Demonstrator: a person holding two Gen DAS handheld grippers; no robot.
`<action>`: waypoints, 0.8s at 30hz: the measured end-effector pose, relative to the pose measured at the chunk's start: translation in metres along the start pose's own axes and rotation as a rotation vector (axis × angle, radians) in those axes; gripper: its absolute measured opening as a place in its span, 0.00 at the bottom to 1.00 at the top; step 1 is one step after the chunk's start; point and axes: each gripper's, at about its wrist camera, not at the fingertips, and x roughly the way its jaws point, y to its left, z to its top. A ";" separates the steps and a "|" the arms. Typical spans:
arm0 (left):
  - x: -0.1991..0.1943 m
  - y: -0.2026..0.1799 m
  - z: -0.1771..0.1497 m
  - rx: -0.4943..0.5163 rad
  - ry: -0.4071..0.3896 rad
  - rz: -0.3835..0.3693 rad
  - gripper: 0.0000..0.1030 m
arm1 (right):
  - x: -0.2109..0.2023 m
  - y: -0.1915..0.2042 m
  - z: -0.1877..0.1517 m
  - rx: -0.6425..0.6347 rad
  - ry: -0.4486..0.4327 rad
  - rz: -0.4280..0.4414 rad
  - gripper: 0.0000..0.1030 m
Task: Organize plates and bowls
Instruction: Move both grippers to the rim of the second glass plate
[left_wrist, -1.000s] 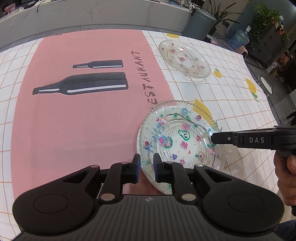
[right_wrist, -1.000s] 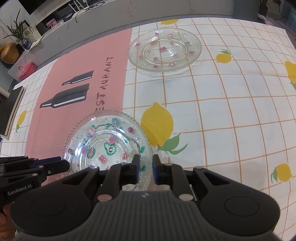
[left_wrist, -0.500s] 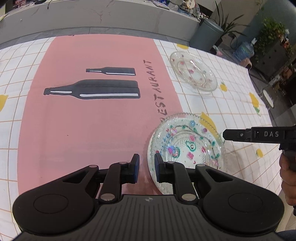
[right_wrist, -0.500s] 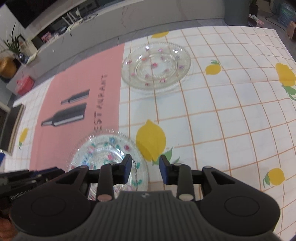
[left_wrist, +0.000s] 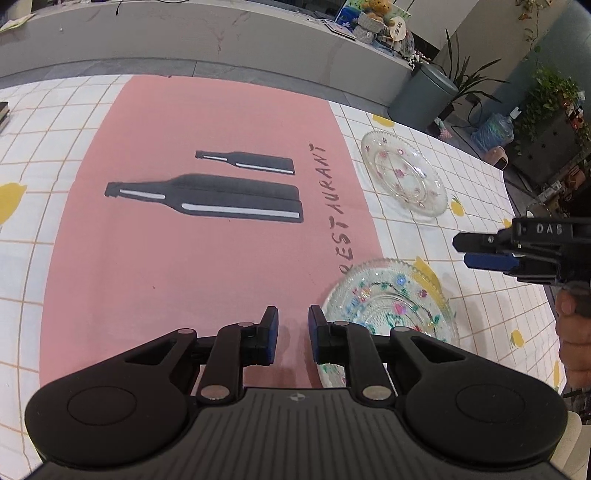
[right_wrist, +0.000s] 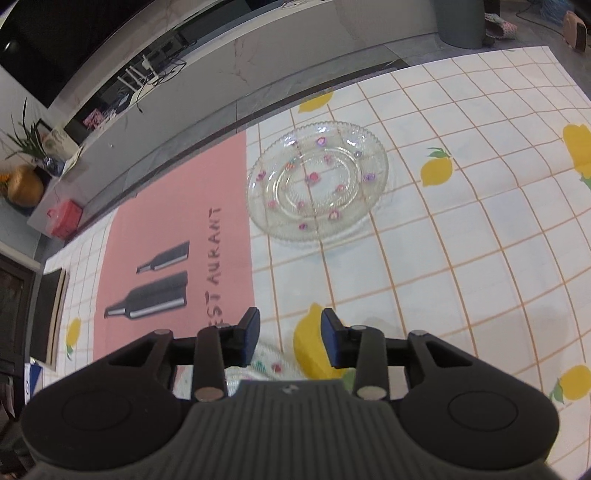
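The near glass plate (left_wrist: 391, 306), with its bright floral print, lies flat on the counter (left_wrist: 184, 266) at the edge of the pink mat, and nothing grips it. The left claw (left_wrist: 291, 332) hangs just beside its rim, narrowly parted and empty. The right claw (right_wrist: 290, 341) is spreading, nothing between its pads. The far glass plate (right_wrist: 317, 184) sits well apart. A good next grasp probably means a wide opening, rim squarely between the pads, then a level lift.
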 end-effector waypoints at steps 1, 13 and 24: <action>0.000 0.001 0.002 0.002 0.002 -0.003 0.19 | 0.001 -0.002 0.003 0.014 -0.001 0.009 0.39; -0.002 -0.005 0.038 -0.020 0.017 0.024 0.26 | 0.004 -0.036 0.031 0.110 -0.042 0.003 0.44; 0.045 -0.066 0.106 0.024 0.027 -0.009 0.41 | 0.008 -0.092 0.050 0.368 -0.154 0.070 0.44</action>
